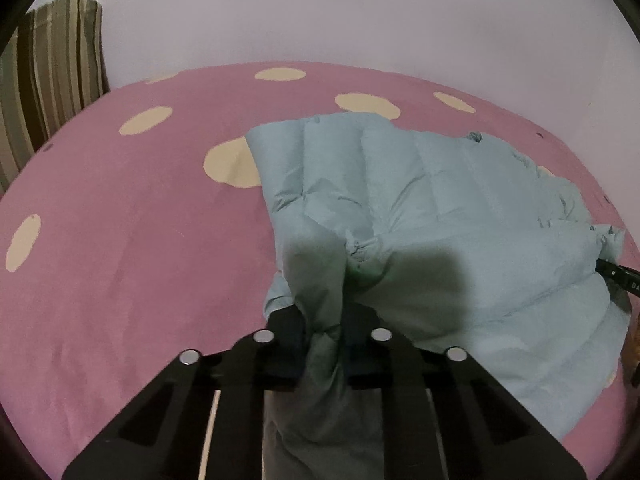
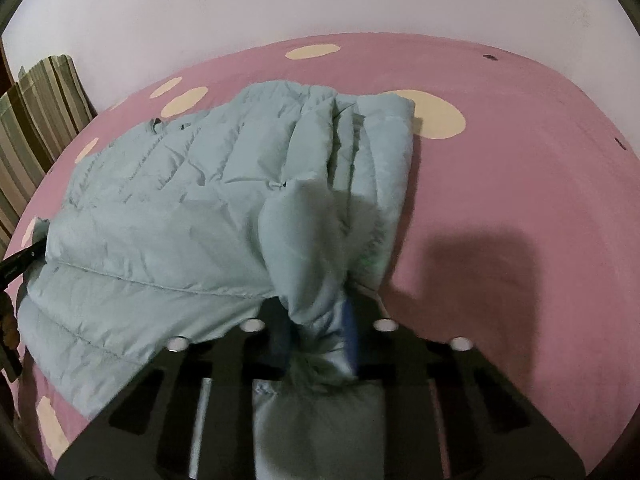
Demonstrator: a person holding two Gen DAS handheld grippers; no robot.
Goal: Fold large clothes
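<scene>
- A pale blue quilted puffer jacket (image 1: 440,208) lies spread on a bed covered by a pink sheet with cream dots (image 1: 120,240), against a plain white wall (image 1: 360,12).
- In the left wrist view, the left black two-finger tool (image 1: 326,332) is clamped on a bunched fold of the jacket's near edge; the fabric is squeezed between the fingers and rises above them.
- In the right wrist view, the right black two-finger tool (image 2: 320,340) is likewise clamped on a gathered fold of the jacket (image 2: 180,208), with cloth pinched between its fingers.
- The rest of the jacket stretches away from each tool across the sheet (image 2: 500,184), its far part folded into ridges.
- A striped brown and beige cushion (image 1: 52,72) stands at the far left corner of the bed by the wall, well apart from the jacket.
- The tip of the other tool shows at the picture's edge in each view, touching the jacket's side.
</scene>
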